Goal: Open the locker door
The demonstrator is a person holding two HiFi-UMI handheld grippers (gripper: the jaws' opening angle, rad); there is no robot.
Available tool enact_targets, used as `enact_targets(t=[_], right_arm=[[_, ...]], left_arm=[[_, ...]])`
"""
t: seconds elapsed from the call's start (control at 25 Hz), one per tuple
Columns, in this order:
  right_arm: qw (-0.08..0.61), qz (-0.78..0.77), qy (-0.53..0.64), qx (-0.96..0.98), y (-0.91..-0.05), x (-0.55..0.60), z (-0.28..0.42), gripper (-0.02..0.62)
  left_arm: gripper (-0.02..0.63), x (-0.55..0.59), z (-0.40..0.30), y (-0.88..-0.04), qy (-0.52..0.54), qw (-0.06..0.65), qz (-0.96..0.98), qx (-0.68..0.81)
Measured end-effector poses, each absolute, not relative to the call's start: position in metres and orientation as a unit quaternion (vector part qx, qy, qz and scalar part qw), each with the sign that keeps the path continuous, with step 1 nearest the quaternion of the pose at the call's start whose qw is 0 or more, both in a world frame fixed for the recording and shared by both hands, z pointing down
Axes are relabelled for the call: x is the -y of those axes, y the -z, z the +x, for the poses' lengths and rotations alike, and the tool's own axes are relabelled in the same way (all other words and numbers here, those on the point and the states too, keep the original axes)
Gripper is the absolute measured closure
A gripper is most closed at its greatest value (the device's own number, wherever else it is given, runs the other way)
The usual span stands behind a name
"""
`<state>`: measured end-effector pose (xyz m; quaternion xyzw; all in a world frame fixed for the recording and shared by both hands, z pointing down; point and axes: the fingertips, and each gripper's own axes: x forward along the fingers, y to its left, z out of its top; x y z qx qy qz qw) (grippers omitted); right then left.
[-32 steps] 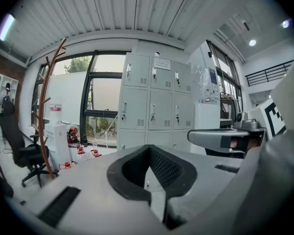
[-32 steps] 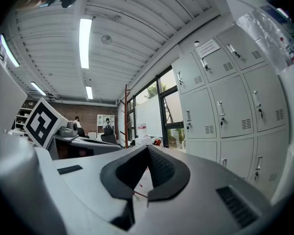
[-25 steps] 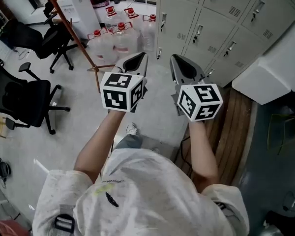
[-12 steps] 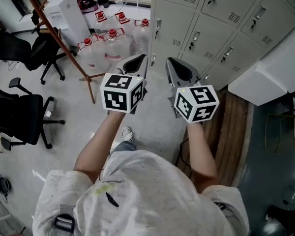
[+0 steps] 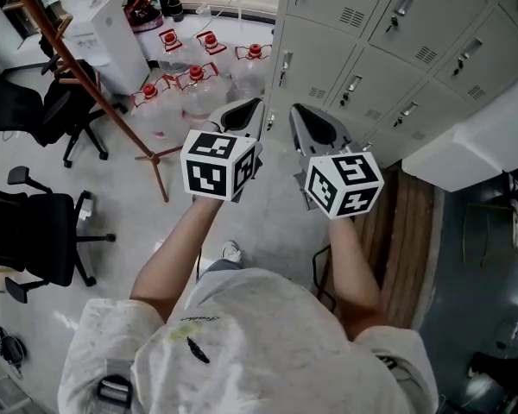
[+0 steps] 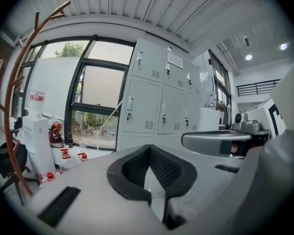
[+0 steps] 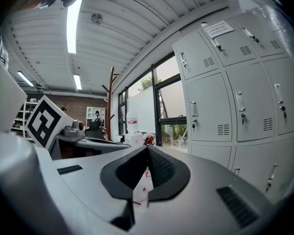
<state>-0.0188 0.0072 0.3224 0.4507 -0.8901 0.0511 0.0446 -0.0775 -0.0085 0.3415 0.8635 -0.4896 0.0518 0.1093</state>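
A bank of grey lockers (image 5: 328,54) fills the upper right of the head view, each door with a small latch handle (image 5: 352,84); all doors I see are closed. My left gripper (image 5: 242,112) and right gripper (image 5: 311,121) are held side by side in the air, pointing toward the lockers and well short of them. Both are shut with nothing between the jaws. In the left gripper view its jaws (image 6: 149,148) meet at the tip, with the lockers (image 6: 157,106) ahead. In the right gripper view the right gripper (image 7: 148,149) faces the locker doors (image 7: 235,106) at the right.
Several water jugs with red caps (image 5: 194,84) stand on the floor left of the lockers. A brown coat stand (image 5: 104,84) leans across the left. Black office chairs (image 5: 34,231) are at the far left. A white box (image 5: 475,145) sticks out at the right, above wooden planks (image 5: 406,222).
The lockers, jugs and chairs have shifted in the head view as the person moves toward the lockers. Both grippers keep the same pose, side by side and shut.
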Motion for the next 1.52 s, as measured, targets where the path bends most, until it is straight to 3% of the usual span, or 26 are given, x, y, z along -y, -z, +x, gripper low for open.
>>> enact_targets(t=[0.36, 0.68, 1.52], right_arm=[[0.046, 0.459, -0.052, 0.886, -0.32, 0.044, -0.078, 0.594], [0.045, 0.469, -0.046, 0.881, -0.315, 0.072, -0.09, 0.594], [0.015, 0.432, -0.04, 0.901, -0.307, 0.226, -0.026, 0.594]], left_arm=[[0.6, 0.06, -0.127, -0.339, -0.051, 0.108, 0.875, 0.469], [0.6, 0.087, -0.14, -0.341, -0.051, 0.111, 0.881, 0.458], [0.6, 0.236, -0.072, -0.333, -0.064, 0.093, 0.864, 0.491]])
